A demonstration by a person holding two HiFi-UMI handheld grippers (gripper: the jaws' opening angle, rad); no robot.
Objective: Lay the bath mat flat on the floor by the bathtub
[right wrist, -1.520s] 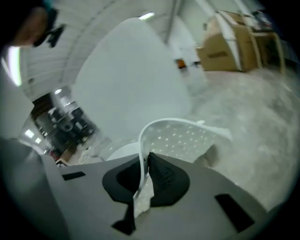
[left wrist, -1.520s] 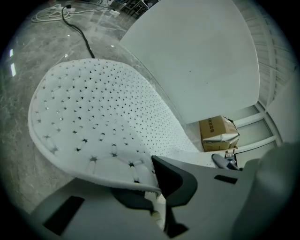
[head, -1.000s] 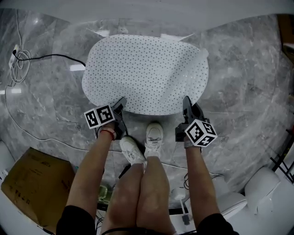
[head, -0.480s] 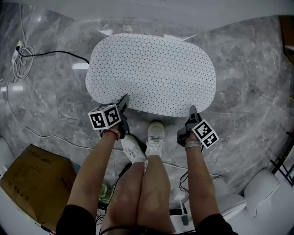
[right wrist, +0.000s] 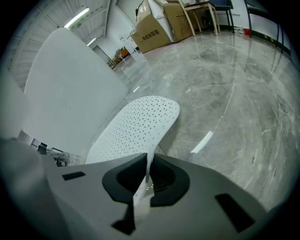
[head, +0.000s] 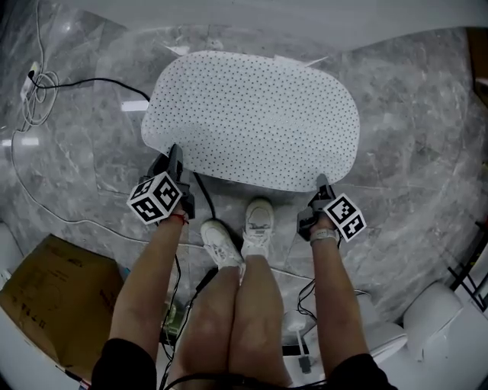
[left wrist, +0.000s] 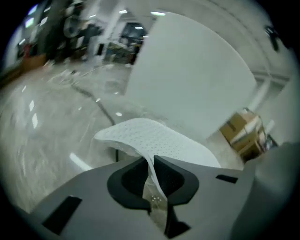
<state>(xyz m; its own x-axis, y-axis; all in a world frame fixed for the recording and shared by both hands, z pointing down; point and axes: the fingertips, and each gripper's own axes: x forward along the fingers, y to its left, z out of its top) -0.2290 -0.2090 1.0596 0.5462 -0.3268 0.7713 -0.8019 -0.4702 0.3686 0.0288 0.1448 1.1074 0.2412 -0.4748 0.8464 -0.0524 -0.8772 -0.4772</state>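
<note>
The white perforated bath mat (head: 252,114) lies spread on the grey marble floor in front of the white bathtub wall (head: 305,23). My left gripper (head: 174,152) is at the mat's near left corner. Its jaws are opening, with the mat's thin edge (left wrist: 154,138) still curling up between them in the left gripper view (left wrist: 149,164). My right gripper (head: 321,181) is at the near right corner, shut on the mat's edge (right wrist: 140,124), which runs between its jaws (right wrist: 148,161). The tub wall (right wrist: 65,84) rises behind the mat.
A cardboard box (head: 53,305) sits at the near left. A black cable (head: 84,84) runs across the floor left of the mat. The person's shoes (head: 240,232) stand just behind the mat's near edge. White fixtures (head: 442,312) stand at the near right.
The left gripper has slid left along the near edge to the mat's corner. The mat's raised right side has settled flat. The right gripper has drawn slightly nearer.
</note>
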